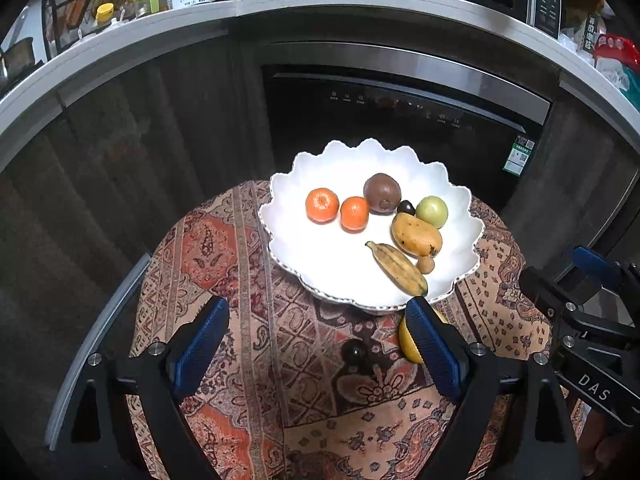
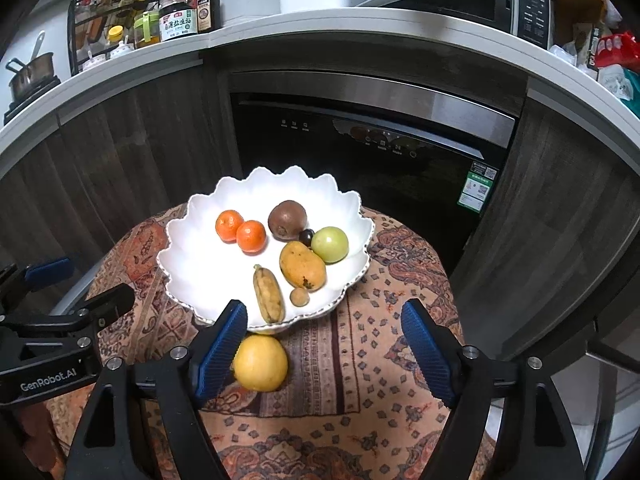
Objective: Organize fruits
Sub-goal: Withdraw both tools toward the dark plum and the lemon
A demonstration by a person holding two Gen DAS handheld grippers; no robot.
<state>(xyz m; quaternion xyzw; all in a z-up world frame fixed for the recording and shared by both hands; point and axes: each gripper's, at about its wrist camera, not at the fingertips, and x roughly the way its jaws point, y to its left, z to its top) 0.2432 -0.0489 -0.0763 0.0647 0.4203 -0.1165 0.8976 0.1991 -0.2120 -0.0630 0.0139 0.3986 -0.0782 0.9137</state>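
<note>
Kitchen cabinets stand behind the patterned tablecloth (image 2: 360, 360), where the scalloped white plate (image 2: 192, 240) already holds most fruit. Your left gripper (image 1: 316, 344) and right gripper (image 2: 324, 344) both gape empty. Straddle the yellow fruit (image 2: 262, 362) squarely, then the dark grape (image 1: 354, 354); close gently.

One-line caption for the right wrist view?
Open right tongs hover over patterned cloth; yellow fruit lies before white fruit bowl.

Yellow fruit (image 2: 260, 362) blocks the plate's (image 2: 192, 280) near rim
</note>
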